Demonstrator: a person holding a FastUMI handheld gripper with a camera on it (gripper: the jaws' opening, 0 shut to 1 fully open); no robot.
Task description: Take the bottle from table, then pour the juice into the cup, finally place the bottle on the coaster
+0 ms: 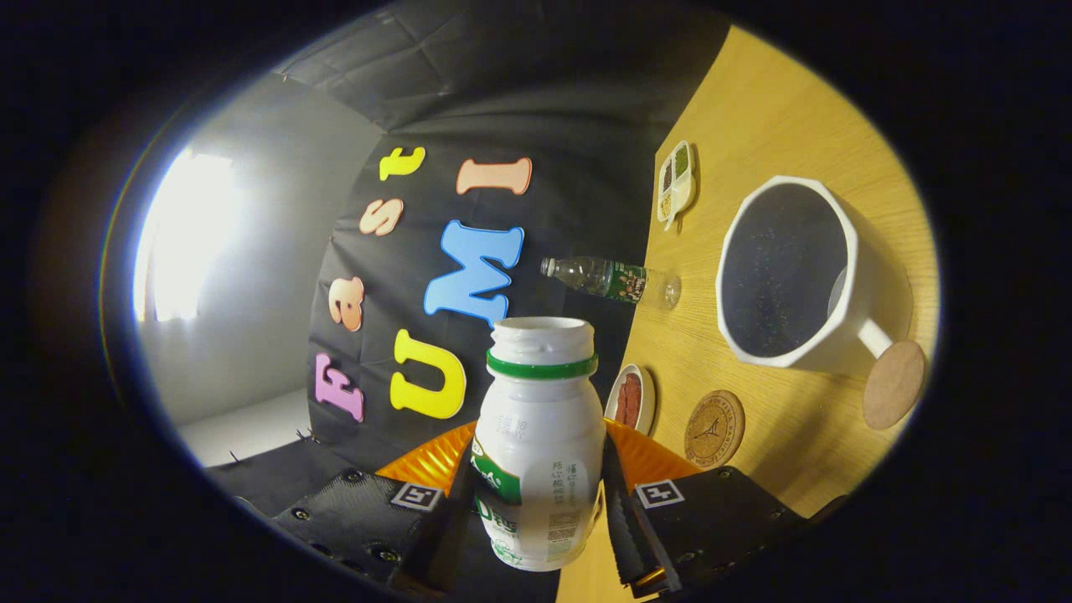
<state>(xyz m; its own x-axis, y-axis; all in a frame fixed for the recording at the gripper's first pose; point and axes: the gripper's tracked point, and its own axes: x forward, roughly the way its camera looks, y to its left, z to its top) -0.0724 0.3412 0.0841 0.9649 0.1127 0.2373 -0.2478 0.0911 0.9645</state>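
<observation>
We've got the white bottle with its cap off and a green ring at the neck, pinched between the fingers, which press on both its sides. We can't see what's inside. The whole view is tilted, so the wooden surface runs off sideways. Beyond the fingers sits the white cup, dark inside, just beside a round cork coaster. Another coaster lies nearer, next to a small dish of something red. A clear plastic bottle and a divided tray sit further off.

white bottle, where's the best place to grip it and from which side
Take the white bottle around its wide mid-body below the green ring, one finger on each side, as the hand-held gripper grips it now. The neck is narrower and open-topped.
</observation>
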